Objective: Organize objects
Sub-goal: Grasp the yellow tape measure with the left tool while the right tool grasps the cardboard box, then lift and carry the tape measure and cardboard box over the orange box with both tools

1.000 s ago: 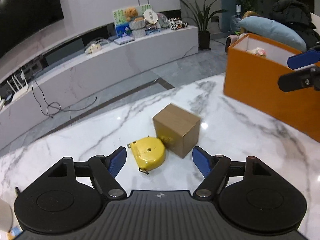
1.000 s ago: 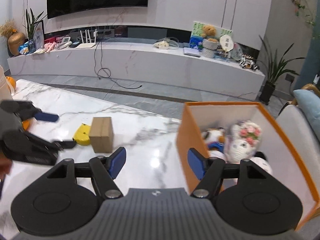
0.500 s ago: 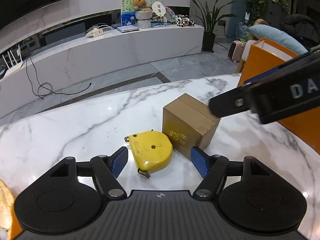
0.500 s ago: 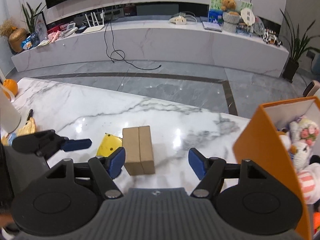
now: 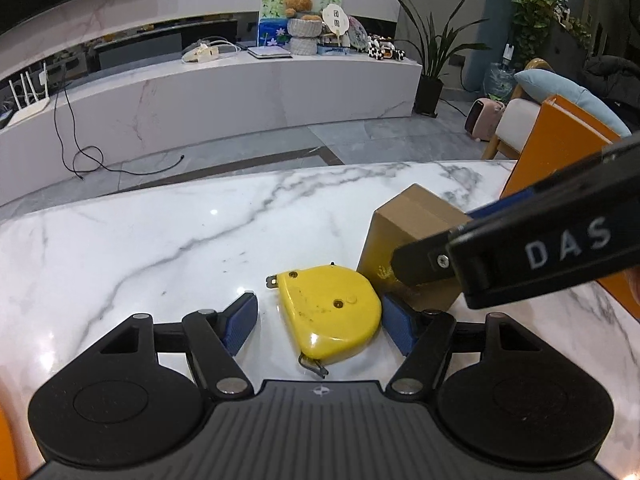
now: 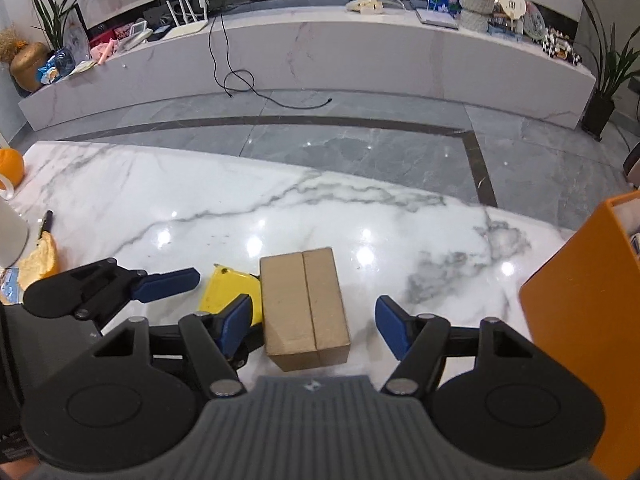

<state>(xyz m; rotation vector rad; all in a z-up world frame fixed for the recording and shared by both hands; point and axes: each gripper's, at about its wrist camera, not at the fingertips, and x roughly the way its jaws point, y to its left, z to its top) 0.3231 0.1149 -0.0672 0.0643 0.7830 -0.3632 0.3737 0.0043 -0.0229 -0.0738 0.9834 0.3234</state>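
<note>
Our left claw (image 5: 318, 322), closing, straddles the tape (image 5: 330, 312) unclamped. Our right claw (image 6: 314, 320), closing too, straddles the box (image 6: 304, 304) near the desk's (image 6: 160, 208) edge, apart.

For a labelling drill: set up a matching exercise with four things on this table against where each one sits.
Things:
1. yellow tape measure
2. cardboard box
3. orange bin
4. orange fruit

Places:
A. at the table's right edge, seen from the right wrist
B. between the left gripper's open fingers
C. at the table's far left edge, seen from the right wrist
D. between the right gripper's open fingers

Pairs: 1-B, 2-D, 3-A, 4-C
</note>
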